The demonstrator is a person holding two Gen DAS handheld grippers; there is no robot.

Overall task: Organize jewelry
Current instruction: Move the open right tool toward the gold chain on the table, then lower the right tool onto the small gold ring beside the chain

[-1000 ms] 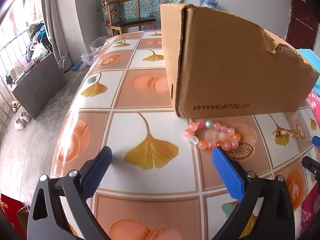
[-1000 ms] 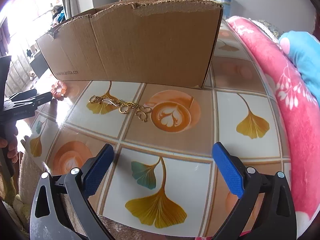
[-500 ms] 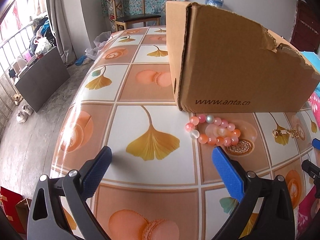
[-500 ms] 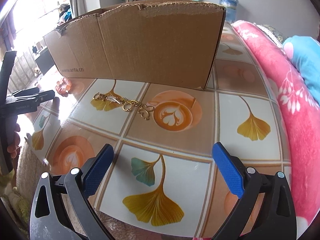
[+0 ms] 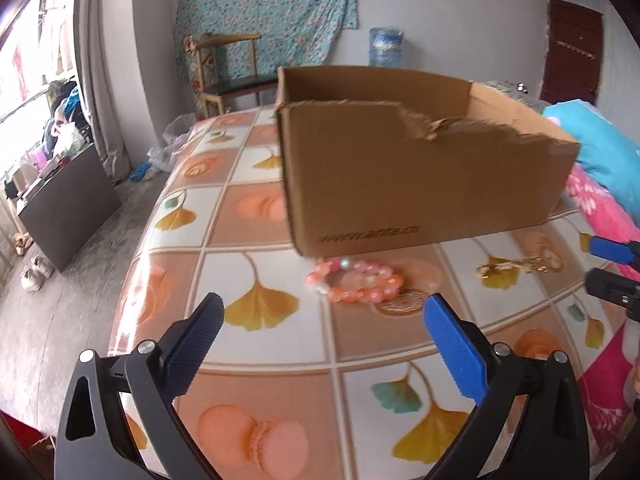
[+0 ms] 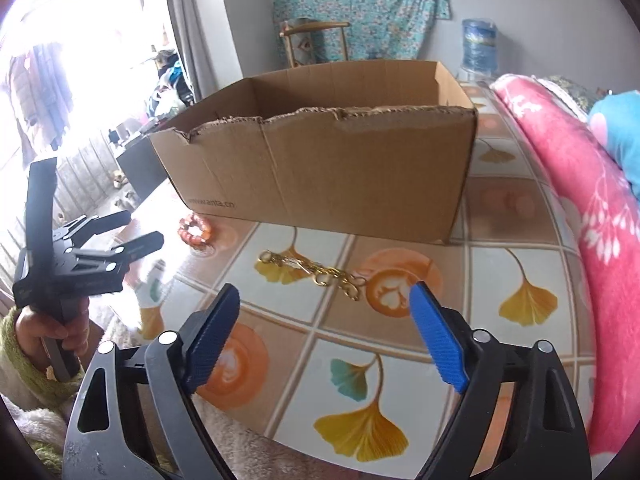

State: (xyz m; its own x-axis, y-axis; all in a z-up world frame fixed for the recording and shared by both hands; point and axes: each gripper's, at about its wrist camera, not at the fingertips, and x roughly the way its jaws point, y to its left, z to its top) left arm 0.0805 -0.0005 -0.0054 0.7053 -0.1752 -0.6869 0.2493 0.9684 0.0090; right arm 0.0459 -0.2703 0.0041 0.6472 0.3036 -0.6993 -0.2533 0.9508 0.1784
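Both cameras now sit higher than a second ago, looking over the torn rim into the cardboard box (image 6: 320, 168); the right gripper (image 6: 324, 328) has just been closing slightly, with nothing between its jaws. A gold chain (image 6: 316, 274) lies at centre frame on the patterned tablecloth (image 6: 516, 264), just before the box. A pink bead bracelet (image 5: 356, 284) lies centre frame beyond the left gripper (image 5: 320, 326), which is spread wide and empty. Risk: the thin, flat chain may slip from the pads, or the grippers may collide.

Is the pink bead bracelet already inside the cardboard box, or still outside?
Outside. The bracelet lies on the table, in front of the box.
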